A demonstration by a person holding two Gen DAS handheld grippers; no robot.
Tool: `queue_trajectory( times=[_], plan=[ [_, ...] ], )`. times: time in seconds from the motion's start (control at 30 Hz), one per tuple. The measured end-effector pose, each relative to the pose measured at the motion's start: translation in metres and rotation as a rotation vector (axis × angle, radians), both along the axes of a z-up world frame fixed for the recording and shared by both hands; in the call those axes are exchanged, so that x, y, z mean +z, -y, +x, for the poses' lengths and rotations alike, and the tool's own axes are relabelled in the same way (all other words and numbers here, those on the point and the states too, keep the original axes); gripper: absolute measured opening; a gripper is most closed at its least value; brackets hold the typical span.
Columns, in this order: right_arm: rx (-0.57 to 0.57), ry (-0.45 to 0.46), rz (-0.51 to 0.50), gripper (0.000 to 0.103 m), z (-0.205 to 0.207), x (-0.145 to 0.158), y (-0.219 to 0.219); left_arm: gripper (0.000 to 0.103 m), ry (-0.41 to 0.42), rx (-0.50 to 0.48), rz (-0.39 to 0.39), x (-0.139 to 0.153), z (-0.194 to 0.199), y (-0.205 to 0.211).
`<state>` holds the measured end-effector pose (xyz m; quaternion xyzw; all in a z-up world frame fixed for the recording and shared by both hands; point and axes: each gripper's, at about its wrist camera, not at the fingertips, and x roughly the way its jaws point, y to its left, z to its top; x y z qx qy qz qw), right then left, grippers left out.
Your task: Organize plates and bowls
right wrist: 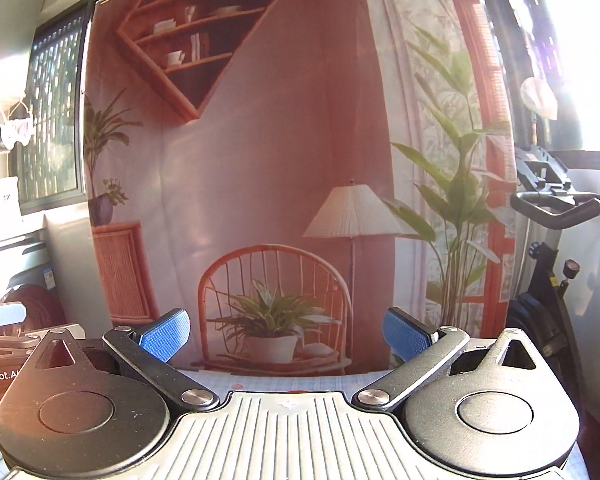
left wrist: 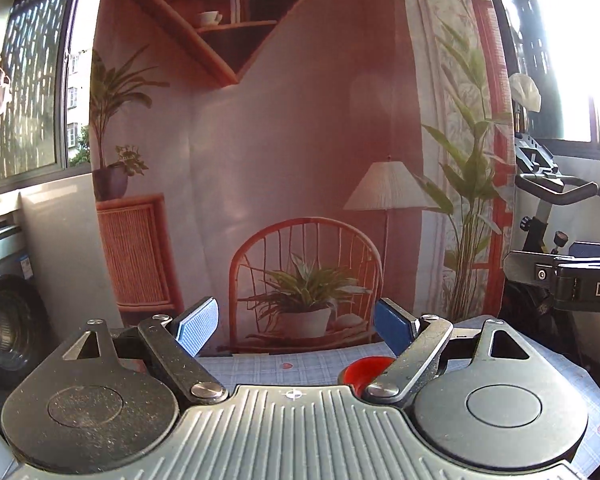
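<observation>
Left tool (left wrist: 296,330) raised above bench (left wrist: 260,368), blue pads spread wide, nothing between them. Red bowl (left wrist: 366,370) on checked bench cloth, low in left wrist view, partly hidden behind left tool's right link arm. Right tool (right wrist: 286,334) also spread wide, empty, level with bench far edge; thin red sliver at its body edge, too little to identify. Both face printed backdrop (left wrist: 280,140) with chair and plants. Exercise bike (right wrist: 556,216) at right, washing machine (left wrist: 8,320) at left.

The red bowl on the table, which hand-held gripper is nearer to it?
Left, likely. The red bowl lies just below the left hand-held gripper; under the right hand-held gripper only a red sliver shows.
</observation>
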<state>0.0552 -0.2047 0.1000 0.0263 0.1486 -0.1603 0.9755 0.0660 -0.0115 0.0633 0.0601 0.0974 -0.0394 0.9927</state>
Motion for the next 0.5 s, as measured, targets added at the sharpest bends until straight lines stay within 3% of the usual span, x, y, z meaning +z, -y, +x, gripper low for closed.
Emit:
queue_trajectory(
  times=[0.27,0.5],
  plan=[
    [-0.002,-0.012,-0.008,0.103,-0.024,-0.001,-0.015,0.091,0.038,0.035,-0.043,0.006,-0.036,-0.012],
    [0.009,-0.024,-0.007,0.103,-0.028,-0.007,-0.021,0.091,0.019,0.053,-0.054,0.002,-0.036,-0.015]
  ],
)
